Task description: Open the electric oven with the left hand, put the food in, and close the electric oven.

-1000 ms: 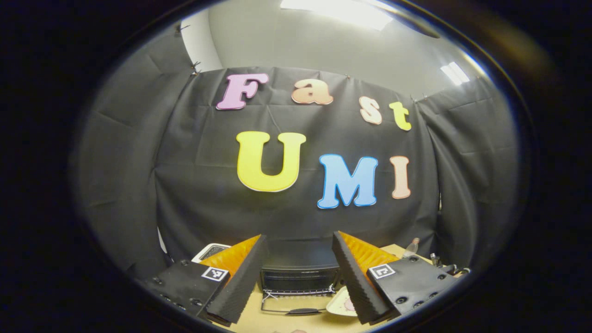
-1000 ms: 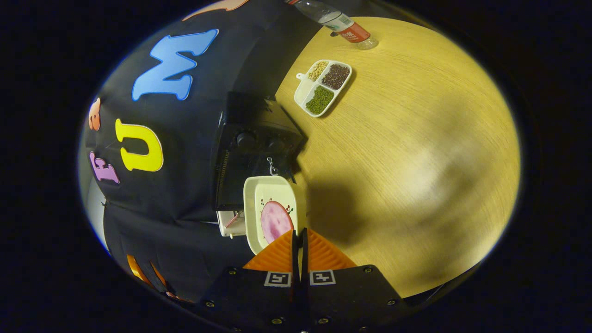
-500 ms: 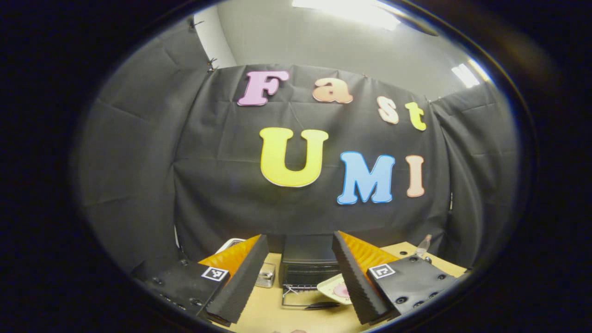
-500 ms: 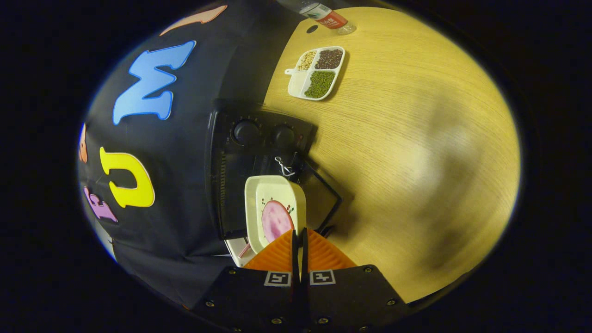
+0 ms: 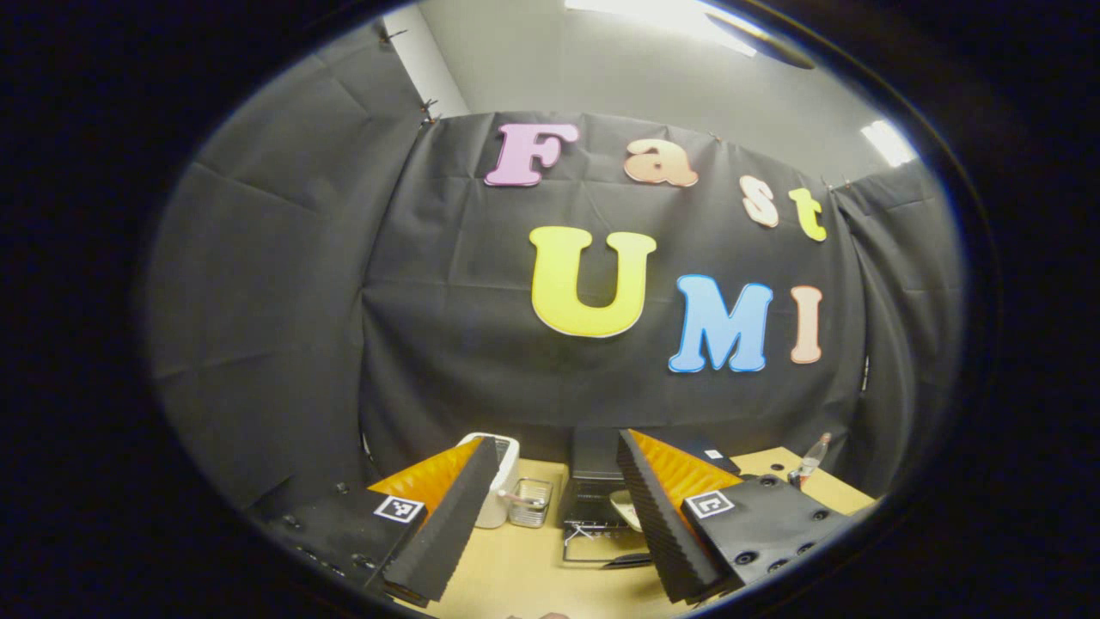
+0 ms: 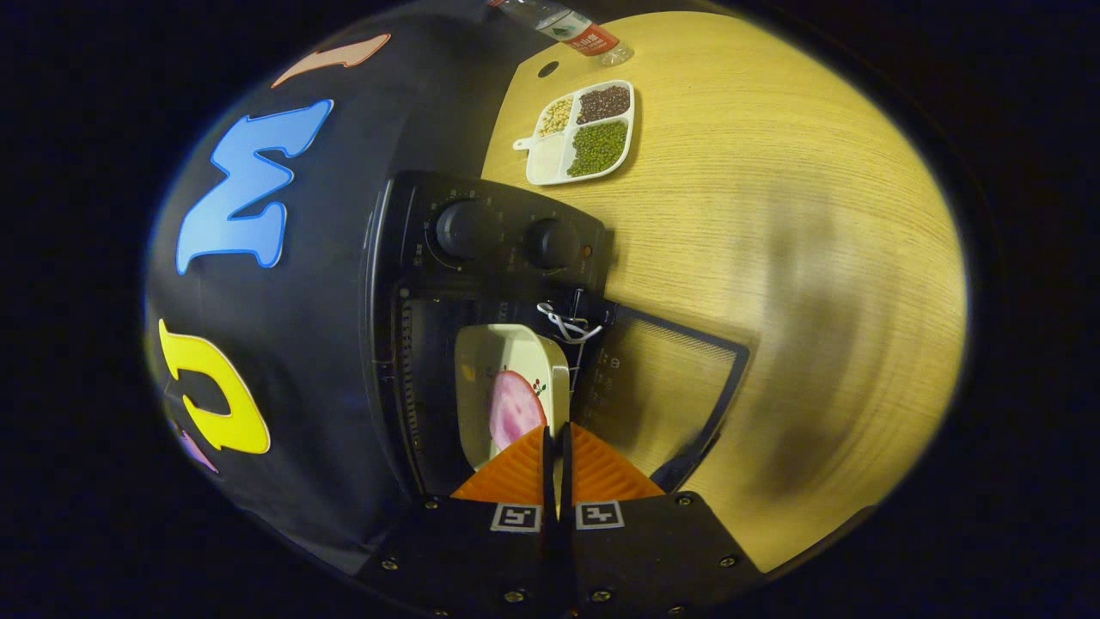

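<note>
Now the middle step is in hand: the right gripper (image 6: 554, 447) is clamped on the near rim of the dish (image 6: 507, 391) holding the pink food (image 6: 514, 411), and the dish sits at the mouth of the electric oven (image 6: 481, 249), above its let-down door (image 6: 670, 387) (the knobs lie just beyond). Next, I judge, the dish must slide level onto the rack and be let go, then the door lifted. Against a second ago the oven looms nearer with the dish partly inside, while the left gripper (image 5: 554, 507), fingers spread and empty, has drawn back leftward from the oven.
</note>
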A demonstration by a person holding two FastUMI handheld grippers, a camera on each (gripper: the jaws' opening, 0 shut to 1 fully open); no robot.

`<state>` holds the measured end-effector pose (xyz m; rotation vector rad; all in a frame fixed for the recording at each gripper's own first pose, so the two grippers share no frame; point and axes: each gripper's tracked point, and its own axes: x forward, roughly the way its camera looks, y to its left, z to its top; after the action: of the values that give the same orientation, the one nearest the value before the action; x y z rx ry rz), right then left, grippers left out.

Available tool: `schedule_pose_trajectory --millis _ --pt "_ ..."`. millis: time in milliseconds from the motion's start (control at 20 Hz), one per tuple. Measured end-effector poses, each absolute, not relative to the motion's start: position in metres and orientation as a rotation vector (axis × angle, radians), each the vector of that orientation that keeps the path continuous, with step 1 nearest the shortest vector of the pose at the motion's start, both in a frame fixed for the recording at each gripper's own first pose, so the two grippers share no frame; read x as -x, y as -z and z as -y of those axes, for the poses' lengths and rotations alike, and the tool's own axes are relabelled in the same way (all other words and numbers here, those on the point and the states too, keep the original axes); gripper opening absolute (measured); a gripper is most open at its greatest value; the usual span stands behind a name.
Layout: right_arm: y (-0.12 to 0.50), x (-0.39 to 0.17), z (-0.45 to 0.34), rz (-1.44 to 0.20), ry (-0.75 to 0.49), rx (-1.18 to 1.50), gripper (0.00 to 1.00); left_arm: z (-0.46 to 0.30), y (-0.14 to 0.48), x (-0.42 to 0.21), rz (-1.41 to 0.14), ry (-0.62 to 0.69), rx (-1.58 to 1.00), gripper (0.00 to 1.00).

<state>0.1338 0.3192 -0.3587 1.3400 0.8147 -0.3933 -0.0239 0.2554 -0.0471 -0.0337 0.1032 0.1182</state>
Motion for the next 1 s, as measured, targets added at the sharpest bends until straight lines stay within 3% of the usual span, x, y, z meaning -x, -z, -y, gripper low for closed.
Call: schedule_pose_trajectory --millis 450,850,1000 --pt "0.388 -0.195 -0.346 -0.738 0.503 -1.449 0.01 -0.291 0.059 0.023 -0.144 -0.196 0.024 0.98" --pt "0.385 -0.217 -0.354 -0.727 0.419 -1.514 0.03 -0.281 0.06 0.004 -0.149 -0.184 0.021 0.95" --pt "0.375 -0.211 -0.354 -0.734 0.346 -1.496 0.12 -0.266 0.063 -0.006 -0.143 -0.16 0.021 0.95"
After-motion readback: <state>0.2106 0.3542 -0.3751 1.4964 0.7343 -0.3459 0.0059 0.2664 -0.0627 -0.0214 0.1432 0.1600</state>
